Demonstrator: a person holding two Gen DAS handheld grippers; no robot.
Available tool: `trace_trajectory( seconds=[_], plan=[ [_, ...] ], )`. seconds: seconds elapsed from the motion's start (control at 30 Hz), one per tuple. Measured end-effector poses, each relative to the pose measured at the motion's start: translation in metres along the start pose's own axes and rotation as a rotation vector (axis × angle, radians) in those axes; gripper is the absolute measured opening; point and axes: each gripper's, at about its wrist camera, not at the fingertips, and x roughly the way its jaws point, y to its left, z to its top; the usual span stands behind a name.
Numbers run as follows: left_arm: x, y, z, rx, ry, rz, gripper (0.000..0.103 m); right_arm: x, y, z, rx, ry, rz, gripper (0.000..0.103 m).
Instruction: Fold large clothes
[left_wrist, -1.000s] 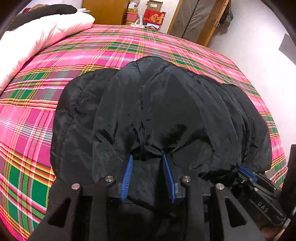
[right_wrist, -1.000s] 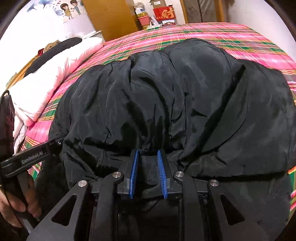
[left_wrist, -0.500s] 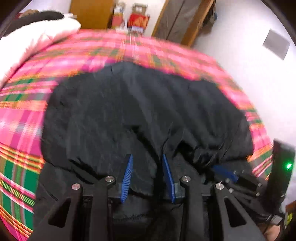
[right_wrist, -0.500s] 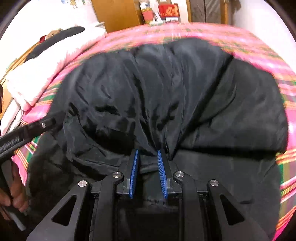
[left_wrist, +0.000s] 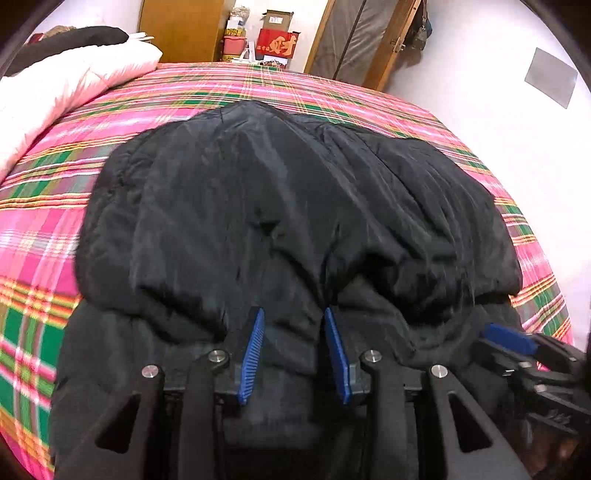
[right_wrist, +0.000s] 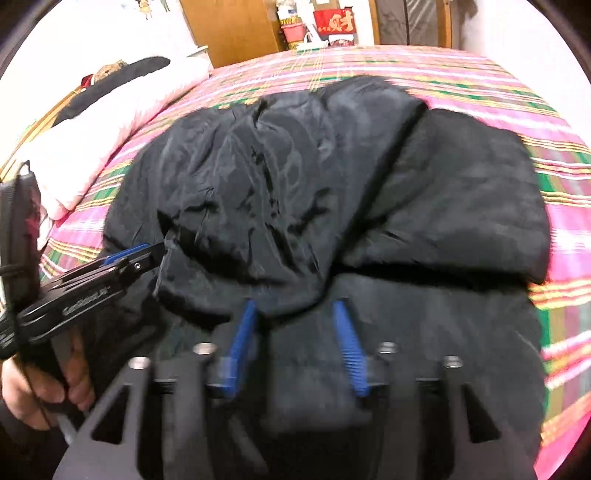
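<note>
A large black padded jacket (left_wrist: 295, 206) lies folded over on the plaid bed cover (left_wrist: 55, 229); it also shows in the right wrist view (right_wrist: 332, 192). My left gripper (left_wrist: 293, 317) has its blue pads a hand-width apart with a fold of the jacket's edge between them. My right gripper (right_wrist: 295, 310) has its blue pads spread wider, jacket edge lying loose between them. Each gripper shows in the other's view: the right one at the lower right (left_wrist: 509, 339), the left one at the left (right_wrist: 147, 253), touching the jacket's edge.
A white quilt and pillow (left_wrist: 55, 85) lie at the bed's left side. A wooden wardrobe (left_wrist: 181, 29), red boxes (left_wrist: 277, 44) and a door (left_wrist: 362, 40) stand beyond the bed. A white wall (left_wrist: 498, 92) runs along the right.
Both grippers have carried the jacket's near edge forward over the rest, making a fold. The right gripper's pads have spread apart. The left pads are at about the same gap as before.
</note>
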Motion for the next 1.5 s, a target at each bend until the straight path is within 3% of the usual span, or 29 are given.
trace_trajectory(
  seconds=[0.3, 0.67, 0.93, 1.23, 1.3, 1.5],
  plan=[
    [-0.094, -0.025, -0.053, 0.046, -0.059, 0.025, 0.036, -0.092, -0.022, -0.067, 0.044, -0.055, -0.029, 0.050],
    [-0.169, -0.017, -0.110, 0.033, -0.073, 0.100, 0.036, -0.134, -0.045, -0.146, 0.135, -0.033, -0.037, 0.050],
    [-0.180, 0.006, -0.136, -0.025, -0.045, 0.128, 0.036, -0.145, -0.062, -0.160, 0.224, -0.033, -0.028, 0.061],
    [-0.174, 0.054, -0.122, -0.078, -0.027, 0.198, 0.037, -0.136, -0.086, -0.156, 0.309, -0.012, -0.062, 0.062],
    [-0.166, 0.069, -0.117, -0.099, -0.009, 0.214, 0.041, -0.133, -0.097, -0.154, 0.325, -0.003, -0.087, 0.062],
    [-0.136, 0.103, -0.111, -0.171, 0.055, 0.198, 0.047, -0.115, -0.131, -0.152, 0.391, 0.050, -0.132, 0.063]
  ],
)
